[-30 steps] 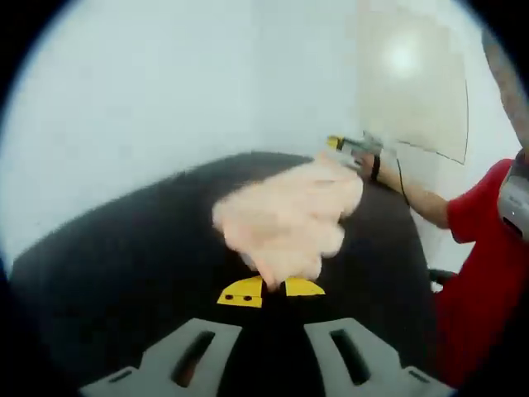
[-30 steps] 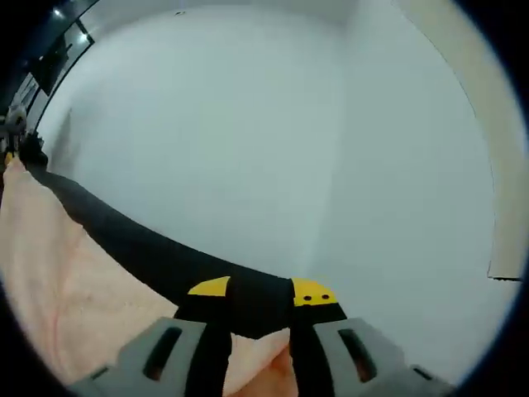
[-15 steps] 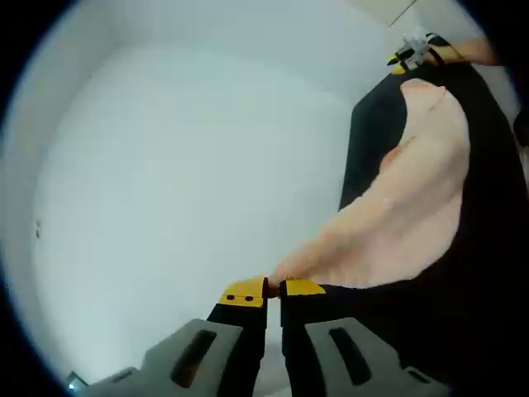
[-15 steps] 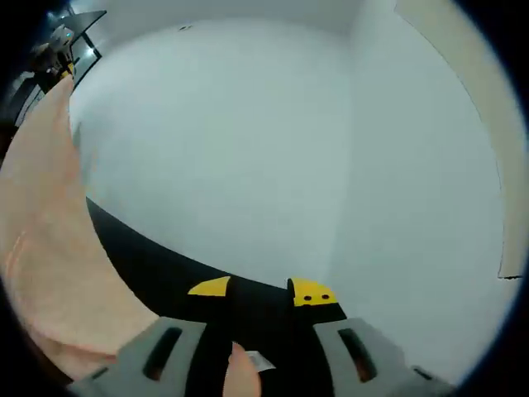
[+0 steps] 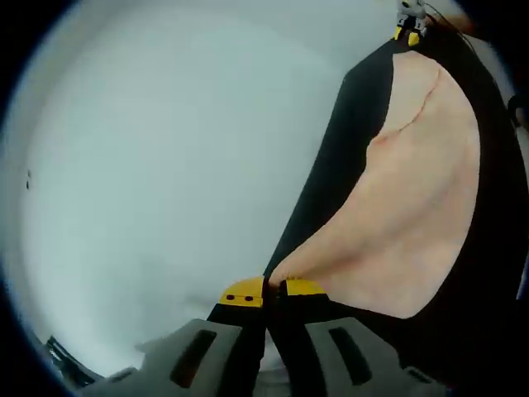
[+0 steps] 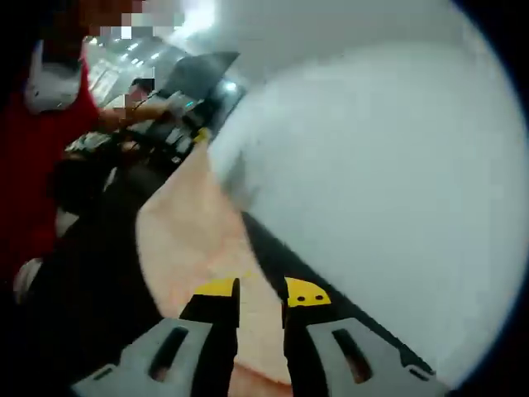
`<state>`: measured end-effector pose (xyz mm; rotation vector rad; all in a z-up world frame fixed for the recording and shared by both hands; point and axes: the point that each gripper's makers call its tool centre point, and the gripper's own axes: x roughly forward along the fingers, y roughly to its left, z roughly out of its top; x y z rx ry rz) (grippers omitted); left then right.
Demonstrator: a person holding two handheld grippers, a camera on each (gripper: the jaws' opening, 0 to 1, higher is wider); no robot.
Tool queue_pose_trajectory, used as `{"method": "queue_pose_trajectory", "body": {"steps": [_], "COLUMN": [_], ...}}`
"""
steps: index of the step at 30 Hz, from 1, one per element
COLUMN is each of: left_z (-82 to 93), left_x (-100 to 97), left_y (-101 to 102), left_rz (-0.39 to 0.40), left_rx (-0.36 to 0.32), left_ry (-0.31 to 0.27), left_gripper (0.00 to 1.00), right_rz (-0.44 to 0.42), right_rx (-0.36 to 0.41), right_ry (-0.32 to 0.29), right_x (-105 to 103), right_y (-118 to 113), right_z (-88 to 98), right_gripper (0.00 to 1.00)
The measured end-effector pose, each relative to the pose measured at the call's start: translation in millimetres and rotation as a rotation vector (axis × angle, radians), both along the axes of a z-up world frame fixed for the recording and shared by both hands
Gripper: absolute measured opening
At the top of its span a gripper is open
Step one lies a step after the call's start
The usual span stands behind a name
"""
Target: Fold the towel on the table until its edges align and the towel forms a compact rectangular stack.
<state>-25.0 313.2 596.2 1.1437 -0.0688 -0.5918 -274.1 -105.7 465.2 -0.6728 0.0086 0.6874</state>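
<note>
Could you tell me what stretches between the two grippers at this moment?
In the left gripper view, the peach cloth towel spans from the left gripper, shut on one corner, to the right gripper, over the black table.

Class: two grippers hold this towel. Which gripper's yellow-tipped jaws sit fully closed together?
The left gripper: its tips meet on the towel corner; the right gripper's tips keep a gap.

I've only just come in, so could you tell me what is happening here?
A person is folding a peach towel over a black table, with a gripper in each hand. The left gripper is shut on one end of it. The right gripper grips the other end, and the cloth stretches between them.
</note>
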Motion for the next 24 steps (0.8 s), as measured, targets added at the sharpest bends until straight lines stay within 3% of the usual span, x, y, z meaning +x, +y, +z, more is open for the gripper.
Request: {"method": "queue_pose_trajectory", "body": {"steps": [4, 6, 9, 12, 14, 18, 20, 21, 24], "left_z": [-1.2, -0.3, 1.0, -1.1, -1.5, -4.7, -8.2, -5.5, 12.4], "left_x": [-12.4, -15.8, -19.7, -20.2, -19.6, -16.4, -13.9, -12.3, -17.1], "left_y": [9.2, 10.2, 7.6, 6.1, 6.6, 9.2, 10.5, 13.0, 16.0], "left_rz": [-0.009, -0.013, -0.027, -0.034, -0.034, -0.03, -0.025, -0.017, -0.034], "left_rx": [-0.031, -0.042, -0.06, -0.051, -0.054, -0.077, -0.069, -0.051, -0.002], "left_ry": [0.002, -0.002, -0.011, -0.011, -0.012, -0.007, -0.018, -0.053, -0.178], "left_gripper": [0.03, 0.03, 0.03, 0.03, 0.03, 0.03, 0.03, 0.03, 0.03], "right_rz": [0.026, 0.023, -0.034, -0.045, -0.045, -0.036, -0.027, -0.029, -0.091], "right_rx": [-0.278, -0.284, -0.322, -0.289, -0.348, -0.356, -0.337, -0.313, -0.23], "right_ry": [0.151, 0.144, 0.085, 0.111, 0.116, 0.131, 0.077, 0.053, -0.105], "right_x": [-13.3, -10.9, 1.4, 5.4, 6.2, 6.4, 5.5, 2.2, -13.5], "right_y": [19.0, 20.0, 9.2, 7.9, 1.5, 1.0, 4.0, 4.1, -10.1], "right_z": [-46.7, -48.3, -38.8, -35.8, -42.7, -47.4, -30.9, -17.5, 55.1], "right_gripper": [0.16, 0.14, 0.02, 0.03, 0.03, 0.0, 0.0, 0.0, 0.0]}}
